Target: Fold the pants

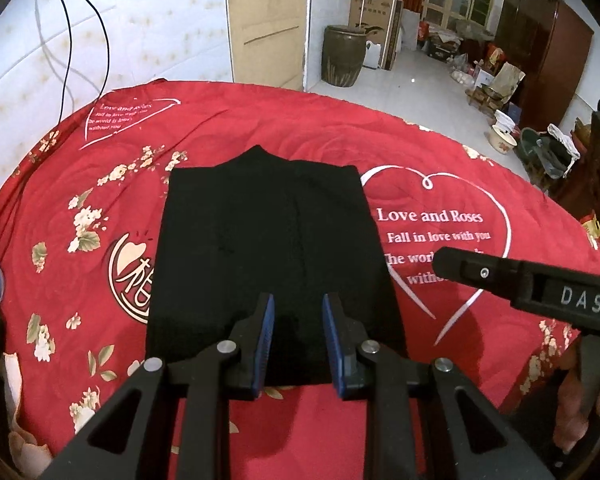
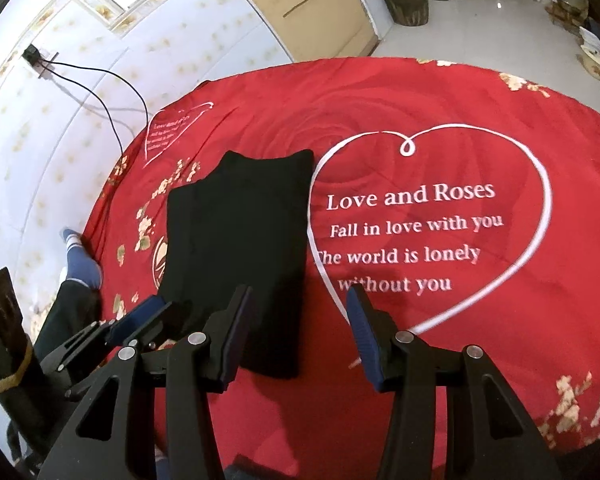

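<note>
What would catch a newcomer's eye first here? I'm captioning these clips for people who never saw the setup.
The bright red bedspread with its white heart outline and "Love and Roses" lettering fills both views. Left of that heart lie the black pants, folded into a neat rectangle. Both open grippers, left gripper and right gripper, hover at its near edge.

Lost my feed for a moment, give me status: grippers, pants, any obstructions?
Left gripper and right gripper open, empty, over near end. Black pants folded flat on red bedspread. Nothing in the way.
</note>
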Action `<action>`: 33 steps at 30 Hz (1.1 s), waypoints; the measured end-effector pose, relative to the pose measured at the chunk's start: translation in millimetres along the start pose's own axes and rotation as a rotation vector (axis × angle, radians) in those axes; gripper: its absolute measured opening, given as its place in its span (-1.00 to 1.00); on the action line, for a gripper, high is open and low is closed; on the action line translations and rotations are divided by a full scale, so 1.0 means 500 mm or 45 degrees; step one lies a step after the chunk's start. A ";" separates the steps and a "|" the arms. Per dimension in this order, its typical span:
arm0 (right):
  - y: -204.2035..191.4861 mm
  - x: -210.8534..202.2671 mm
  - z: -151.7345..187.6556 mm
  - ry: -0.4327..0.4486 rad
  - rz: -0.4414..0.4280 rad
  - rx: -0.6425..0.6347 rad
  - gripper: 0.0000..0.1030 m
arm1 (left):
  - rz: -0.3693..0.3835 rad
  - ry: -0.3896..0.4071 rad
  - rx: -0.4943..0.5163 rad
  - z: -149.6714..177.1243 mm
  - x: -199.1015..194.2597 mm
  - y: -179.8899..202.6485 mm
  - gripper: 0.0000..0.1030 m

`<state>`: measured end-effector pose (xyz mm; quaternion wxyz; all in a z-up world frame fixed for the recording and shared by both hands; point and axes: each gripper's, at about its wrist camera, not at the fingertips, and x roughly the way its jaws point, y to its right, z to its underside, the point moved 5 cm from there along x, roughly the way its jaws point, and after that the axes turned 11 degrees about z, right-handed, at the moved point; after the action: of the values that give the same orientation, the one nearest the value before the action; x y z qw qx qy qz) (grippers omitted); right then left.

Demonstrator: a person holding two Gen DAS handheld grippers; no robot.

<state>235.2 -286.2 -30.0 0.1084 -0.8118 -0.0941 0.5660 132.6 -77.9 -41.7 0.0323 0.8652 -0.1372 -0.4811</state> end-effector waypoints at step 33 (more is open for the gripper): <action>-0.062 0.142 -0.026 -0.114 -0.156 -0.024 0.14 | -0.031 0.063 -0.179 -0.001 0.062 -0.238 0.18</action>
<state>270.9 -237.6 -80.6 0.1311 -0.7793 -0.1537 0.5932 173.0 28.0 -89.3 0.0903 0.8741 -0.0917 -0.4684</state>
